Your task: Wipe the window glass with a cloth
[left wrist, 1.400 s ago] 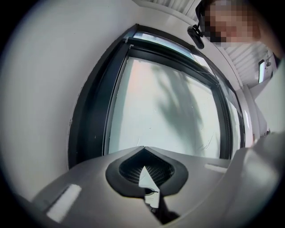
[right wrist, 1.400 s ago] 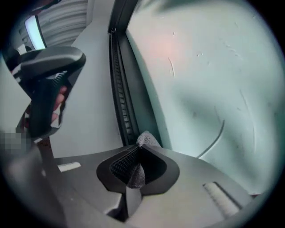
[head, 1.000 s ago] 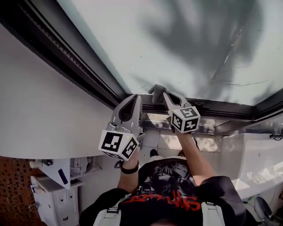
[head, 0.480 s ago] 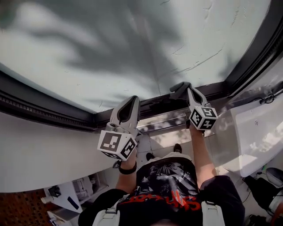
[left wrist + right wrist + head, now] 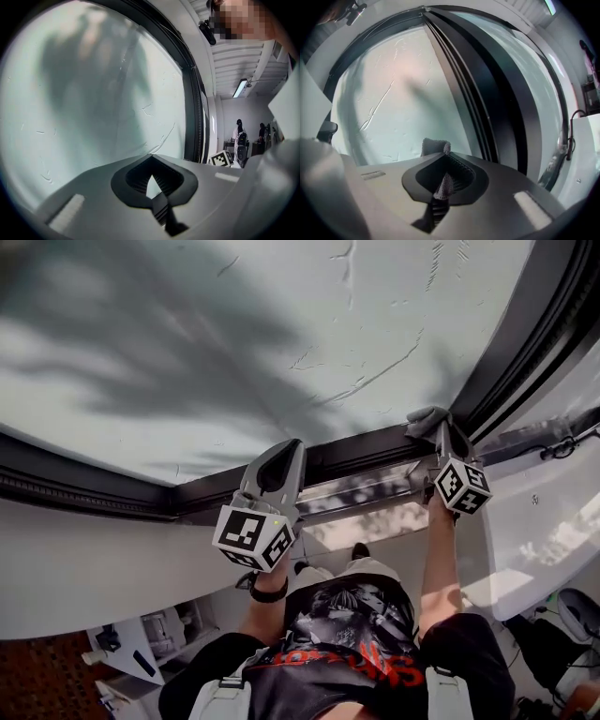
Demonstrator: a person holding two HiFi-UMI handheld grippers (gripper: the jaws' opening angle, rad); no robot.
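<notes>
Hovering at lower centre-left of the head view, the left gripper (image 5: 281,456) has its jaws pressed together on nothing, its tip pointing at the dark window frame (image 5: 187,498). Above it the window glass (image 5: 234,352) fills the upper frame, with pale streaks (image 5: 366,376) towards upper right (plenty not yet wiped, by the look of it). Over at right, the right gripper (image 5: 441,432) is clamped on the grey cloth (image 5: 424,418). The wad pokes out past the jaws, low on the pane and right up in the corner where the frame bars meet. The danger, as I judge it, is that corner: drag sideways and the cloth could snag on the frame and pull out of the jaws. Little cloth shows beyond the tips, so a steep angle might put hard jaw on glass.
</notes>
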